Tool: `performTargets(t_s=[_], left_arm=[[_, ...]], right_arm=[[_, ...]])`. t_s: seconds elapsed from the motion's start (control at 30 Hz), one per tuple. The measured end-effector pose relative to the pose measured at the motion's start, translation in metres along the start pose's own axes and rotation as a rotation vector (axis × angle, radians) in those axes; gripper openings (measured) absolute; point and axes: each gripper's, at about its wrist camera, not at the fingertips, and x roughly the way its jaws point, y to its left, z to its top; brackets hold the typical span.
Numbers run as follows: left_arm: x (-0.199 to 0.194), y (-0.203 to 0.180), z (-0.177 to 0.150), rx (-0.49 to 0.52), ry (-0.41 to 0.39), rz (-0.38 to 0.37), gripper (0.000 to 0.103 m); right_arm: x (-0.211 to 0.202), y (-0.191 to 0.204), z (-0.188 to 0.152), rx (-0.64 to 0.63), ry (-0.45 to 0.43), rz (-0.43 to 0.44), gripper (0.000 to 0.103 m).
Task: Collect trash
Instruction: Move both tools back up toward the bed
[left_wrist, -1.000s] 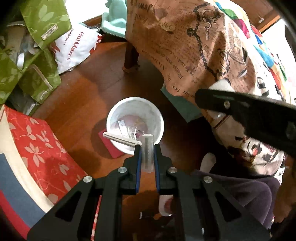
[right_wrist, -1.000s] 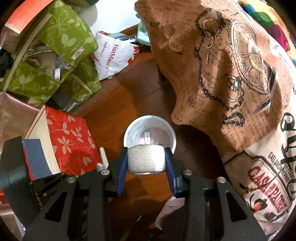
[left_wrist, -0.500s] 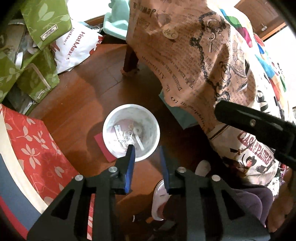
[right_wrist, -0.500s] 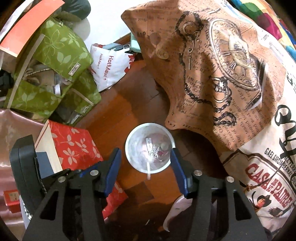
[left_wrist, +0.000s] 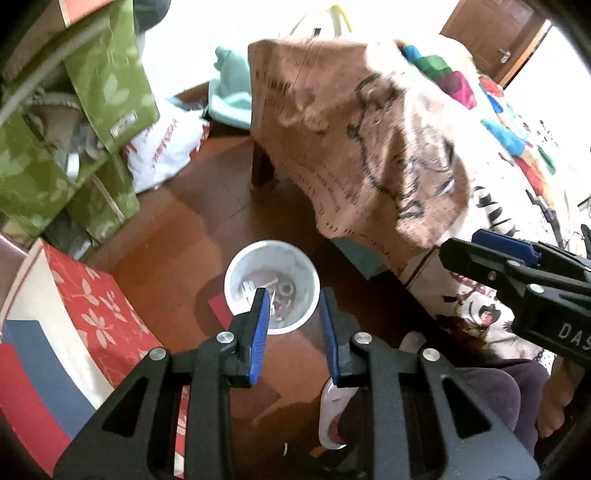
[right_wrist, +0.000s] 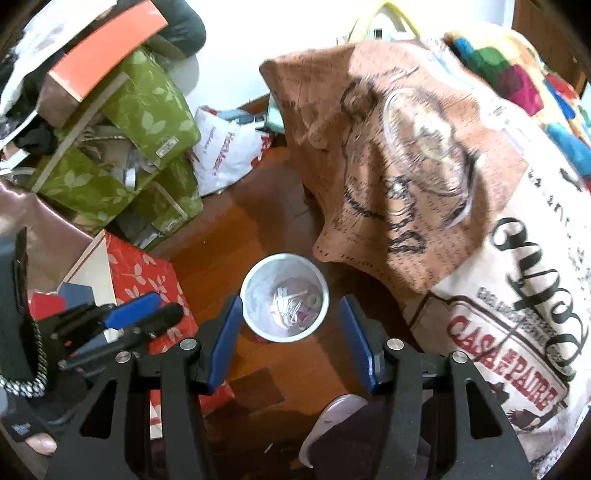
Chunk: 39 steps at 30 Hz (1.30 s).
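A white round bin (left_wrist: 272, 286) stands on the wooden floor beside the table and holds several small pieces of trash (left_wrist: 280, 291). It also shows in the right wrist view (right_wrist: 284, 296) with white scraps (right_wrist: 291, 306) inside. My left gripper (left_wrist: 291, 308) is open and empty above the bin's near rim. My right gripper (right_wrist: 291, 321) is open and empty, high above the bin. The right gripper shows at the right of the left wrist view (left_wrist: 517, 266), and the left gripper at the left of the right wrist view (right_wrist: 122, 325).
A table draped in a brown printed cloth (left_wrist: 369, 147) stands to the right. Green leaf-print bags (right_wrist: 122, 158), a white plastic bag (right_wrist: 225, 155) and a red floral box (left_wrist: 85, 314) crowd the left. A slippered foot (left_wrist: 336, 417) is at the bottom.
Both grippers opened and dropped what they held, a grey stick from the left and a tape roll from the right, into the bin. Both then rose away from it.
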Motion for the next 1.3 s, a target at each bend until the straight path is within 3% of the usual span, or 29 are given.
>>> performTargets(t_s=[0.3,0.53,0.8,1.1,1.3], left_arm=[[-0.071,-0.042,0.000,0.078,-0.157,-0.020,0.026],[-0.125,-0.101,0.005,0.165,-0.295,-0.058,0.026],[-0.159,-0.182,0.018,0.264,-0.391,-0.138,0.033],[-0.142,-0.277,0.041,0.378,-0.369,-0.207,0.046],[-0.108,-0.332,0.062,0.432,-0.323,-0.237,0.046]], right_arm=[[-0.077,-0.015,-0.022,-0.029,-0.162,-0.024,0.051],[-0.139,-0.041,-0.042,-0.033,-0.299,-0.078,0.051],[-0.201,-0.094,-0.062,0.028,-0.441,-0.141,0.051],[-0.239,-0.186,-0.078,0.139,-0.501,-0.297,0.051],[-0.253,-0.254,-0.084,0.250,-0.512,-0.351,0.051]])
